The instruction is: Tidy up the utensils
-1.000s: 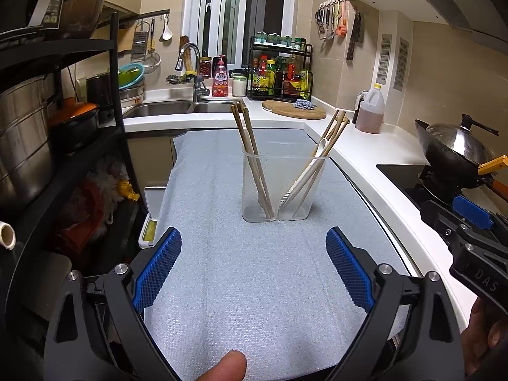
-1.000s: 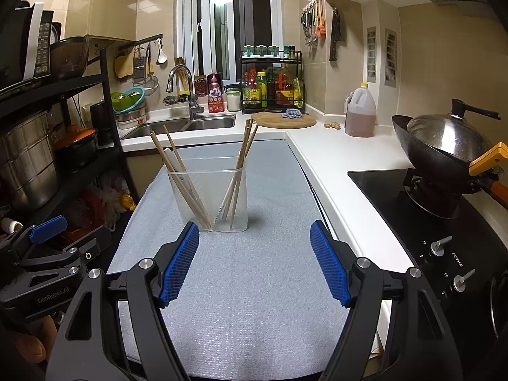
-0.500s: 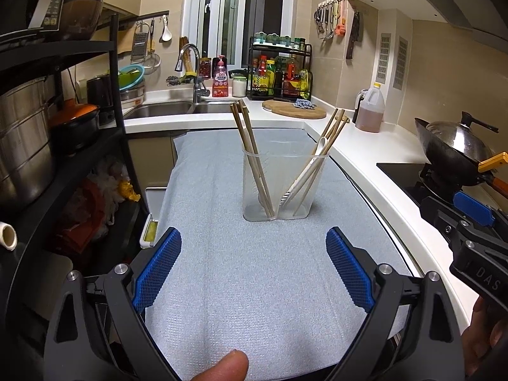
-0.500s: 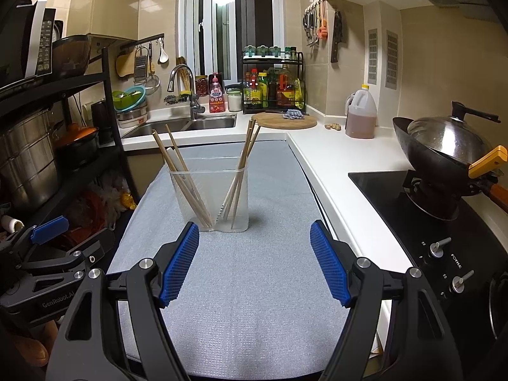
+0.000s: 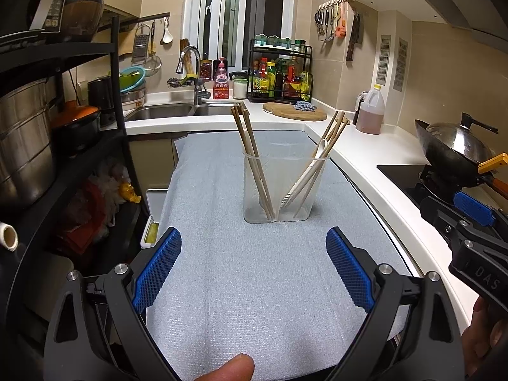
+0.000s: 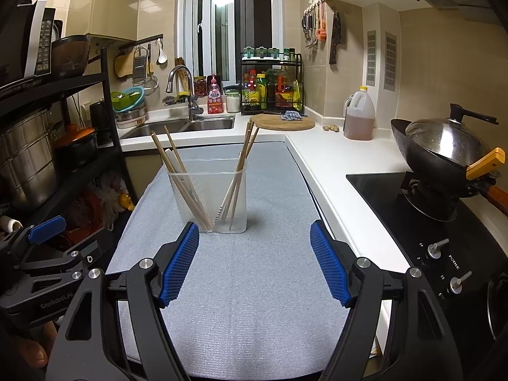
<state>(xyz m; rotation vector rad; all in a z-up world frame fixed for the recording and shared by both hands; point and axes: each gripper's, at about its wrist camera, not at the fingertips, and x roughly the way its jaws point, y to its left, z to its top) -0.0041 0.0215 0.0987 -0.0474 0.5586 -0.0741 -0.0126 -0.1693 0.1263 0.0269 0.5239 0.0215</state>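
In the centre of both views a clear plastic utensil holder stands upright on the pale blue mat. Its left compartment holds a leaning bundle of wooden chopsticks; its right compartment holds more chopsticks and a white spoon. The left gripper fills the lower frame, released and grasping nothing, its blue pads spread wide. The right gripper is likewise spread and bare. A lidded wok sits at right.
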